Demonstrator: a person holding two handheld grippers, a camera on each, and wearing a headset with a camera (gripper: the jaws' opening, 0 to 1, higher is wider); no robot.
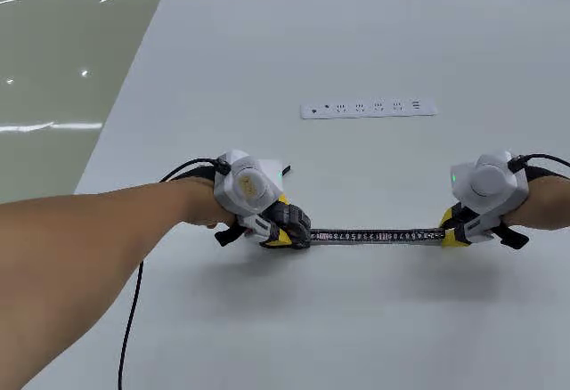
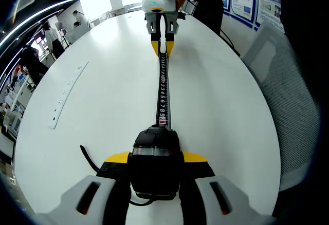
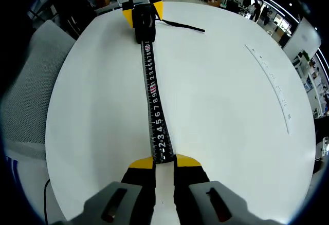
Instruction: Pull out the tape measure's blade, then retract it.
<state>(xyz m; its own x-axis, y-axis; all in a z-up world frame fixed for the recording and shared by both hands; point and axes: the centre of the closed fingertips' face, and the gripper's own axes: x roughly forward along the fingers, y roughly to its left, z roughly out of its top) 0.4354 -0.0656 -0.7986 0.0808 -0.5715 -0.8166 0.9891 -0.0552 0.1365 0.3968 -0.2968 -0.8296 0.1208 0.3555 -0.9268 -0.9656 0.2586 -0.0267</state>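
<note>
Entry: tape measure with blade drawn out, on a white table (image 1: 356, 332). Nearest the person, a black cable (image 1: 132, 319) is trailing toward the near edge, and a bare forearm (image 1: 89, 239) is reaching in from the left. At near left, the left gripper (image 1: 283, 230) is clamping the tape measure case (image 2: 156, 155), with one yellow-tipped jaw pressing each broad side. The case is sitting low at the tabletop, and whether it touches cannot be told. A black wrist strap (image 3: 182, 26) is lying loose beside the case. The blade (image 1: 374, 236) is running left to right between the two grippers, printed face up, straight and showing no sag. At near right, the right gripper (image 1: 456, 232) is pinching the blade's free end between its closed tips, which are hiding the hook. On the far side, a white power strip (image 1: 369, 109) is lying well apart from the work. Handling, as judged: the case is looking compact, rigid and moderately weighty, and a hold across its broad sides is suiting it. The blade is appearing thin and springy, stiff along its curve yet liable to kink if twisted. It is also slick-faced, and its edges are probably sharp. It is likely pulling toward the case under spring load, so the end hook is the sound place to hold, and easing it home is looking safer than letting it snap.
</note>
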